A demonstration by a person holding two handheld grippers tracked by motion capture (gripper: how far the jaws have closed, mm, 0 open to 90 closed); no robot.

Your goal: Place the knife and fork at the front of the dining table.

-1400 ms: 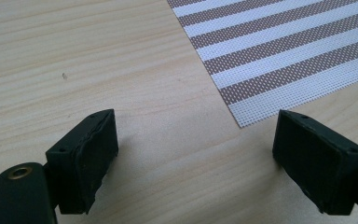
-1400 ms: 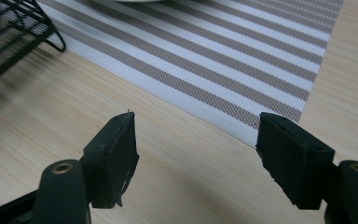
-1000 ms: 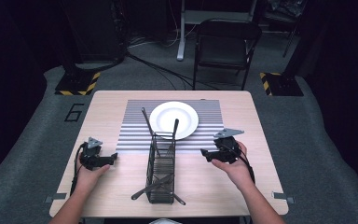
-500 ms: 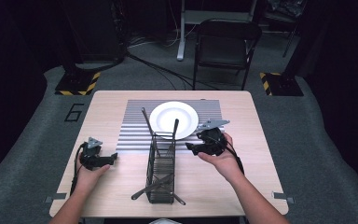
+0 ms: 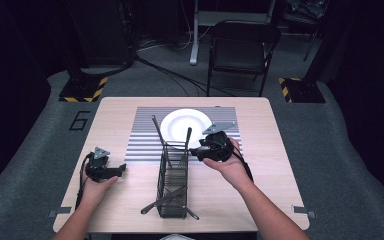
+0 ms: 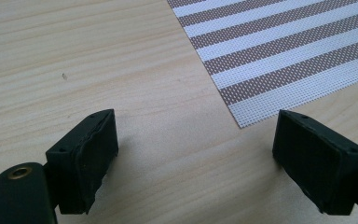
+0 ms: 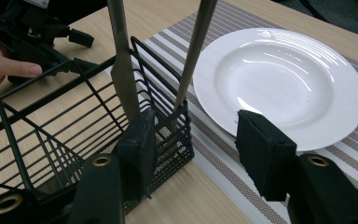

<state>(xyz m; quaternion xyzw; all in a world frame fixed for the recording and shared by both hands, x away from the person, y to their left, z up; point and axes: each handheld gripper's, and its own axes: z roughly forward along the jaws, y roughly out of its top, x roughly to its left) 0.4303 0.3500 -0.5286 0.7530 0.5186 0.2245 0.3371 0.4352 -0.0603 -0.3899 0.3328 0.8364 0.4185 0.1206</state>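
Right claw (image 7: pixel 191 154) – half-spread, closing – straddles black wire basket's (image 7: pixel 51 140) corner beside slim grey utensil handle (image 7: pixel 193 51).

Wooden table (image 5: pixel 260 175) – striped placemat (image 5: pixel 145 140), black wire caddy (image 5: pixel 172 187)

A dark folding chair (image 5: pixel 243 50) stands on grey carpet (image 5: pixel 325 150) behind the wooden table (image 5: pixel 275 165), apparently dim.

Left of basket: bare bench (image 5: pixel 125 187) wood lies open around the left gripper (image 6: pixel 193 154).
Centre: the black wire basket (image 5: pixel 172 182) with upright utensil handles (image 7: pixel 193 56) blocks the way across.
Far side: the white plate (image 5: pixel 182 125) fills the striped mat (image 5: pixel 142 135).
Right edge: open bench.
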